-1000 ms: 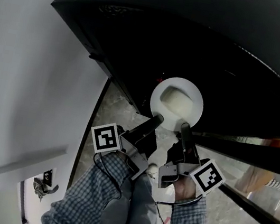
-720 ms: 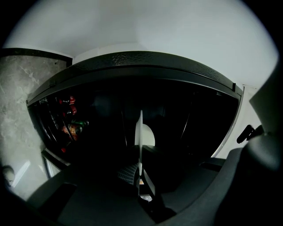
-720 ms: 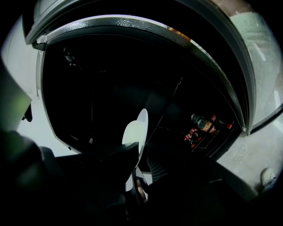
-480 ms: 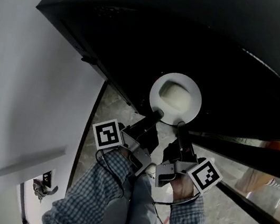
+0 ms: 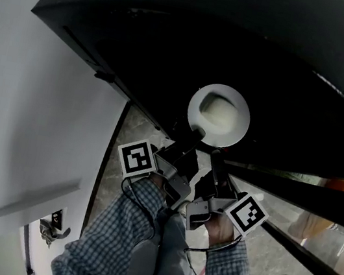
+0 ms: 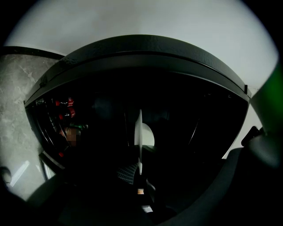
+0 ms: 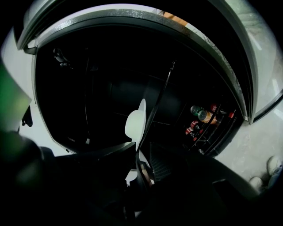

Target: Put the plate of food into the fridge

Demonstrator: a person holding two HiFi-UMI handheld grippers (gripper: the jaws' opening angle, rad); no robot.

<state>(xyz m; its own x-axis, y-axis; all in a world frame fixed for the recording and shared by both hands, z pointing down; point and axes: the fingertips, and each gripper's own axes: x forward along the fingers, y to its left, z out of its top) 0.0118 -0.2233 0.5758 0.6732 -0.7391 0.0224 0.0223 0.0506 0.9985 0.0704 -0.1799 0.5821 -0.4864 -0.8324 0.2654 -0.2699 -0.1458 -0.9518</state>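
A white plate (image 5: 218, 115) with a pale lump of food (image 5: 220, 112) sits inside the dark fridge (image 5: 174, 48). My left gripper (image 5: 195, 134) is shut on the plate's near-left rim. In the left gripper view the plate (image 6: 139, 132) runs edge-on down between the left gripper's jaws (image 6: 140, 170). My right gripper (image 5: 214, 154) sits just short of the near rim, and its jaws have just been opening. In the right gripper view the plate's rim (image 7: 137, 121) stands edge-on in line with the right gripper's parted jaws (image 7: 138, 154), which do not press on it.
Door shelves with cans and bottles (image 7: 203, 117) show to the right in the right gripper view and as shelves (image 6: 66, 114) to the left in the left gripper view. A white wall (image 5: 32, 109) rises on the left. Marble floor (image 5: 129, 139) lies below, and a glass shelf edge (image 5: 295, 185) crosses at right.
The plate has moved deeper into the fridge, with the left gripper following it. The right gripper's tip, which met the rim earlier, now sits just clear of it.
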